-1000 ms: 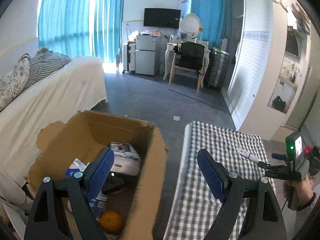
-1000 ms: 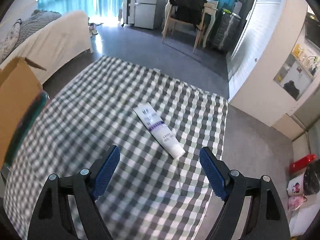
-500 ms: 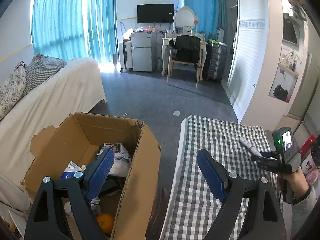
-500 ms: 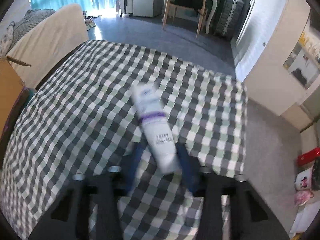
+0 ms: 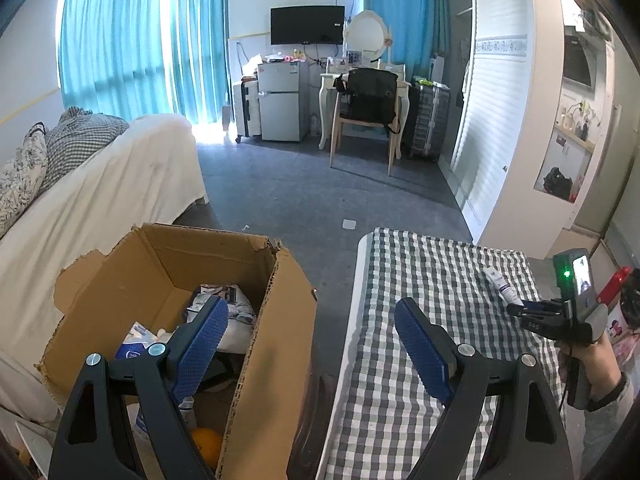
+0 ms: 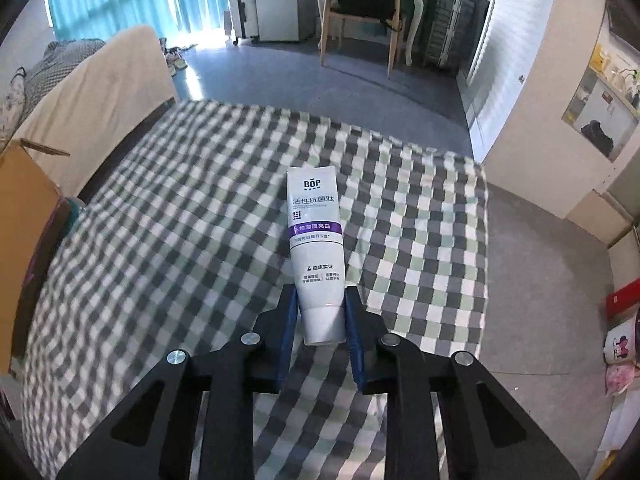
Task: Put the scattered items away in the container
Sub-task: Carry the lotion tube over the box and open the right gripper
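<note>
A white toothpaste tube (image 6: 316, 240) with a purple band points away from me over the checked table (image 6: 160, 240). My right gripper (image 6: 320, 312) is shut on its cap end. The left wrist view shows the same tube (image 5: 500, 286) held by the right gripper (image 5: 520, 308) at the table's right side. My left gripper (image 5: 312, 344) is open and empty, between the cardboard box (image 5: 276, 344) and the table. The box holds packets, papers and an orange (image 5: 206, 442).
A white-covered sofa (image 5: 100, 192) stands left of the box. The box edge (image 6: 20, 208) shows left of the table in the right wrist view. A chair (image 5: 368, 120), fridge and suitcase stand across the grey floor. A white cabinet (image 5: 520, 140) is at the right.
My right gripper went from open in front of the tube to shut on its cap end. The tube now points straight ahead. The left gripper's view has drawn back and up a little from the box.
</note>
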Demonstrator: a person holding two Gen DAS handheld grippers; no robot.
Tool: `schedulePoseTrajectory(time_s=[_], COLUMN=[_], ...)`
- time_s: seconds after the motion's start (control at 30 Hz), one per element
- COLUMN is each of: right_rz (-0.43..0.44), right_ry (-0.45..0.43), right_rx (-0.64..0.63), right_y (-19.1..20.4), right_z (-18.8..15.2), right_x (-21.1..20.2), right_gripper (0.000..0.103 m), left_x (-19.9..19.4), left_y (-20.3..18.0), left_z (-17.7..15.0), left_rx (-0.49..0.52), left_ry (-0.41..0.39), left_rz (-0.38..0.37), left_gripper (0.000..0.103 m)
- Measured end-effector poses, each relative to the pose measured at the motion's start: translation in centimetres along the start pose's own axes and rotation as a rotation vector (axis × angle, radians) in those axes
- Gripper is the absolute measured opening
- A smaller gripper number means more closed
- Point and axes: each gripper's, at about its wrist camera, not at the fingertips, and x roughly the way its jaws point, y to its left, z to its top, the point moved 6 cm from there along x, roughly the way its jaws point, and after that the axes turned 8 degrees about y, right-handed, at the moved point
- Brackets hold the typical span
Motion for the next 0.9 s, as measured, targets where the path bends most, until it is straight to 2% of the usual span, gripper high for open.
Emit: schedulePoseTrajectory(time_s=[0.2, 0.3, 0.43, 0.7, 0.77, 0.9], right_rz=[0.020, 0.049, 0.107, 0.224, 0.235, 0.247], right_ry=[-0.097, -0.144, -0.183, -0.188, -0.176, -0.139], right_rx=[-0.072, -0.129, -0.216, -0.392, -0.438, -0.494], right_y=[4.8, 9.1, 16.7, 31.9, 35.7, 40.9], right_z=[0.8, 1.2, 1.5, -0.1, -0.5, -1.3], right_x=[-6.5, -9.7, -12.4, -14.4, -14.0, -12.2], right_gripper=[0.022, 0.022, 0.022, 0.022, 0.022, 0.022], left_x=[-2.1, -4.0, -6.7, -11.4, -12.1, -13.2], left_y=[1.9, 4.0, 8.1, 16.6, 18.0, 21.4], left_z=[0.2, 0.0, -0.7, -3.4, -3.9, -4.7], left_rx=[-0.031, -0.053, -0.108, -0.198, -0.216, -0.256], left_ry=[-0.031, -0.062, -0.089, -0.134, -0.141, -0.152], left_rz=[0.000, 0.025, 0.059, 0.166, 0.186, 0.210], left_gripper=[0.088, 0.088, 0.088, 0.089, 0.095, 0.096])
